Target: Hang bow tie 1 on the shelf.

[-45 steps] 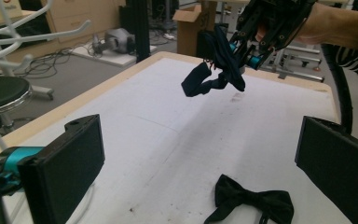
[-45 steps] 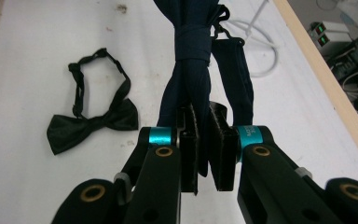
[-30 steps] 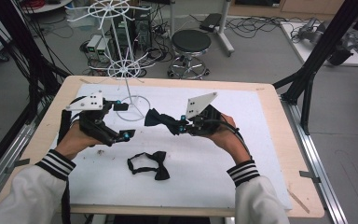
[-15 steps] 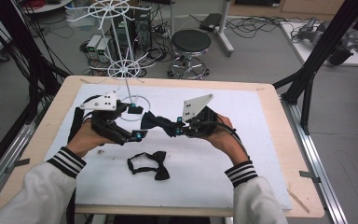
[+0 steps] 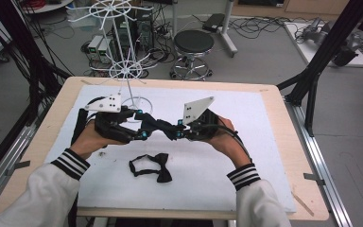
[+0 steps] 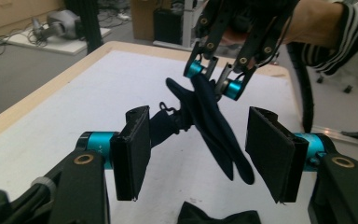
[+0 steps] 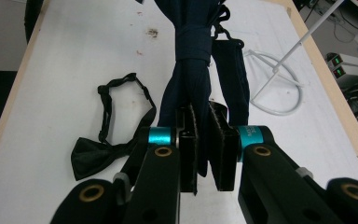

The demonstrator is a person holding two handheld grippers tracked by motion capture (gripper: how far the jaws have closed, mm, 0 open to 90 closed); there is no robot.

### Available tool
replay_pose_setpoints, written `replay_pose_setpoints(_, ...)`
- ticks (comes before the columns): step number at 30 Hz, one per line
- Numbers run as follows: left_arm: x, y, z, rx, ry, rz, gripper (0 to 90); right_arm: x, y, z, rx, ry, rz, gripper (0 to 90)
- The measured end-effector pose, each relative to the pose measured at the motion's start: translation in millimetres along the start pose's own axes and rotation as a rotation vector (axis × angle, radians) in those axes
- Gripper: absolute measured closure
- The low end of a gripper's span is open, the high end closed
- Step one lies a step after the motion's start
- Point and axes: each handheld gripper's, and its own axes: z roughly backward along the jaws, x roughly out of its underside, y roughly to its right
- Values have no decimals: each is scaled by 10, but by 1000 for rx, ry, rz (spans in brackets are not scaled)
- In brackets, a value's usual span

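White-topped desk [image 5: 264, 156], lab floor with a stool [image 5: 194, 45] behind. Right gripper [image 7: 204, 154] is clamped on one wing of a navy bow tie [image 6: 209, 123], held up above the desk. Left gripper [image 6: 198, 154] has just been closing; its pads flank the tie's other wing, not yet touching. Second, black bow tie [image 5: 153, 168] lies flat nearer the person. White wire rack [image 5: 123, 71] stands at the back left.

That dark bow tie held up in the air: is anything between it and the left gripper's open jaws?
No. The navy bow tie, held by the right gripper, already hangs between the left gripper pads, which have just been closing but do not yet press it.
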Motion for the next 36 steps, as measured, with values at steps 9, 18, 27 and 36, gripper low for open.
replay_pose_setpoints(9,1,-12,7,-11,-9,-6,634,-11,2,-9,-3,-3,1,837)
replay_pose_setpoints(18,14,10,9,5,-7,-5,823,-8,5,-33,-6,-11,0,837)
replay_pose_setpoints(27,7,35,20,-2,-3,-15,841,3,17,-31,-15,0,-27,775)
replay_pose_setpoints(36,27,52,62,-17,-9,-24,840,41,40,-79,68,65,-173,6)
